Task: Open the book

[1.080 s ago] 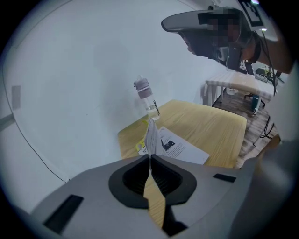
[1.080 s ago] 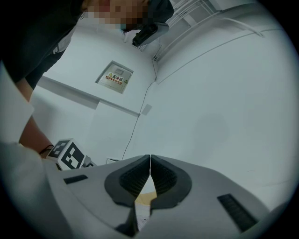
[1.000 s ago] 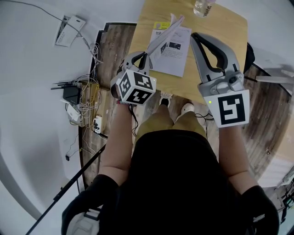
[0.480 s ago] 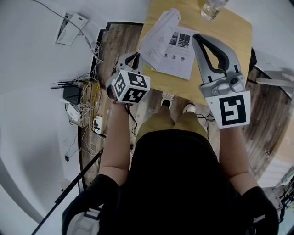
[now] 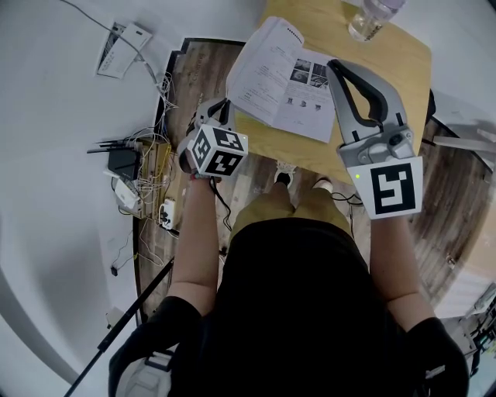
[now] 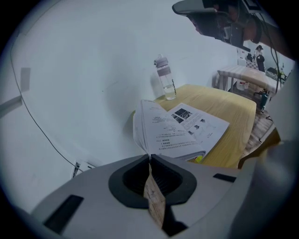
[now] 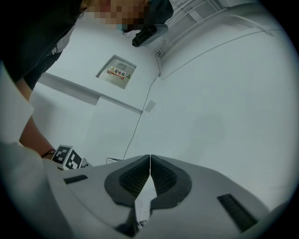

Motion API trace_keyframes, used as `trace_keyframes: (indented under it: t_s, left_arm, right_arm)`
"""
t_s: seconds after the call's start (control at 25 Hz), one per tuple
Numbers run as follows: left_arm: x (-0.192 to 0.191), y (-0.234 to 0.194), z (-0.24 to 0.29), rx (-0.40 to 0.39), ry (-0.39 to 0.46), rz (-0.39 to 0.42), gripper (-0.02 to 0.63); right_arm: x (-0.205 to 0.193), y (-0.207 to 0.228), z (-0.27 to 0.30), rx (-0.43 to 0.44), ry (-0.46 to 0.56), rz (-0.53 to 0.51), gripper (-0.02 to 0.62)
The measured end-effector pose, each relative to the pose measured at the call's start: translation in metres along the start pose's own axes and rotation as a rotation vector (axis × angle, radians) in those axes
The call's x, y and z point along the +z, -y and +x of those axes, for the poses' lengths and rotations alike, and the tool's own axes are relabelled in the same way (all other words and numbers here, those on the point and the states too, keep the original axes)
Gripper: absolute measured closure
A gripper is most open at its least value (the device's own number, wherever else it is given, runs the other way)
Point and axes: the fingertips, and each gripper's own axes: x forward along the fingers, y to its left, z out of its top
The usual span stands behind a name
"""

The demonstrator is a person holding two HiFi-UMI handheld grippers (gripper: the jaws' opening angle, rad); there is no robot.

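Observation:
The book (image 5: 283,81) lies open on the wooden table (image 5: 387,70), printed pages up. Its left leaves stand raised off the table's left edge. My left gripper (image 5: 223,108) is shut on the lower corner of those leaves; its marker cube (image 5: 218,151) is below. In the left gripper view the closed jaws (image 6: 149,156) meet the upright leaf of the book (image 6: 180,128). My right gripper (image 5: 336,68) is shut and hovers over the book's right edge; whether it touches the page I cannot tell. The right gripper view shows its closed jaws (image 7: 149,156) facing a white wall.
A clear water bottle (image 5: 372,17) stands at the table's far side, also behind the book as the bottle (image 6: 165,81) in the left gripper view. Cables and small boxes (image 5: 128,167) lie on the floor left of the table. The person's feet (image 5: 283,174) are under the near edge.
My left gripper has moved left and nearer to me with the leaves, and the book has swung from nearly closed to wide open. The right gripper shifted slightly.

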Motion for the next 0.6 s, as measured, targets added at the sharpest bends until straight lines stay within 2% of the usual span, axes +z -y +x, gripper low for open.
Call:
trace_keyframes:
  t_s: [0.32,0.6]
  left_arm:
    - [-0.054,-0.002,0.031,-0.032,-0.117,-0.020,0.581]
    - [-0.087,0.002,0.059,-0.075,-0.174,-0.054,0.581]
  right_arm:
    - [-0.002,0.003,0.012,-0.011,-0.014,-0.007,0.566]
    - [-0.011,0.007,0.017,-0.018,-0.043,-0.010,0.566]
